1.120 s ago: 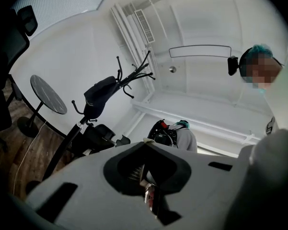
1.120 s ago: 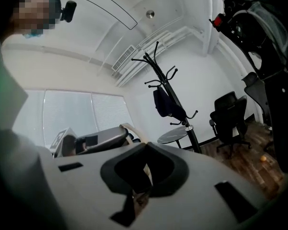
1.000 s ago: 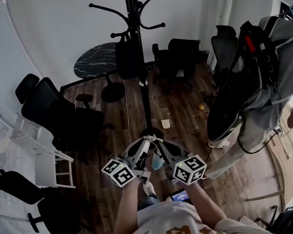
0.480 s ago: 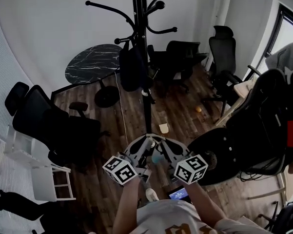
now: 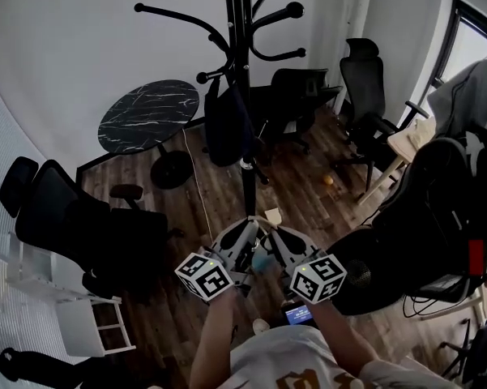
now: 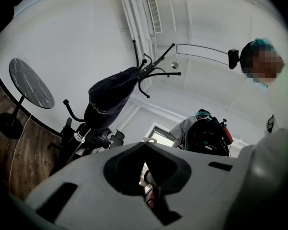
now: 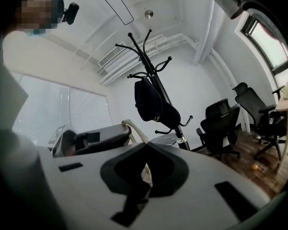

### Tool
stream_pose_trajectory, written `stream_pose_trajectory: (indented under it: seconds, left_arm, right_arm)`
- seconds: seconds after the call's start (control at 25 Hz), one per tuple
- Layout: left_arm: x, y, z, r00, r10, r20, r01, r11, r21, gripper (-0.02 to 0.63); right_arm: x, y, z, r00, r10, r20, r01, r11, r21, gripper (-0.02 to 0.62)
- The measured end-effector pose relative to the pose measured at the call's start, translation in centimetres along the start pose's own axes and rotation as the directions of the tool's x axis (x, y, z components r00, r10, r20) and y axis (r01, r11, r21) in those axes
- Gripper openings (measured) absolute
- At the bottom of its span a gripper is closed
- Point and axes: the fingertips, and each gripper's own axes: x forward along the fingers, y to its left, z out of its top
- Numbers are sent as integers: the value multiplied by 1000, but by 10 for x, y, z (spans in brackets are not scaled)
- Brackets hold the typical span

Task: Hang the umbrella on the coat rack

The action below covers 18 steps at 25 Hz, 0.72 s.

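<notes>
An office with a dark wood floor [image 5: 219, 193] and white walls. Nearest, low in the head view, the person holds both tools side by side, marker cubes up and tips pointing forward and inward. The left gripper [image 5: 245, 227] has its fingers clenched: in its own view they meet at the tip [image 6: 144, 145] with nothing between them. The right gripper [image 5: 275, 232] is the same, its fingers pressed together and empty [image 7: 146, 145]. The two tips lie close to each other, just short of the foot of the rack [image 5: 245, 96].

The rack is a black pole with curved hooks, standing upright on the floor straight ahead. The umbrella [image 5: 225, 124] hangs on it, folded and dark, against the left side of the pole below the upper hooks, well clear of both grippers. The left gripper view shows it from below [image 6: 110, 97], the right gripper view shows it from the side [image 7: 151, 104].

To the left, a black chair [image 5: 73, 225] stands near a white shelf [image 5: 89, 322]. Behind the rack is a round black marbled table [image 5: 146, 116], with more chairs [image 5: 296, 96] to the right along the wall. A small orange ball [image 5: 328, 180] lies on the floor beside them.
</notes>
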Motion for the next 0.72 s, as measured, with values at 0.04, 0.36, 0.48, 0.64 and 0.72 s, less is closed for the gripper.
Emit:
stream_pose_trajectory:
  seconds: [0.04, 0.36, 0.48, 0.64, 0.72]
  left_arm:
    - [1, 3, 1, 1000, 0, -1, 0, 1000, -4, 20]
    - [12, 23, 4, 1000, -7, -17, 6, 1000, -16, 20]
    - [19, 28, 5, 1000, -13, -14, 12, 999, -35, 20]
    - [29, 34, 10, 1000, -12, -18, 11, 999, -39, 20]
    - [32, 40, 9, 1000, -14, -15, 14, 999, -47, 20]
  right_arm:
    - [3, -2, 0, 1000, -10, 1, 10, 1000, -1, 12]
    - [22, -17, 0, 999, -48, 6, 47, 998, 35, 11]
    - [28, -24, 3, 998, -56, 5, 55, 998, 40, 12]
    - [36, -33, 8, 998, -65, 9, 65, 997, 39, 12]
    - [39, -38, 8, 998, -70, 7, 70, 997, 35, 12]
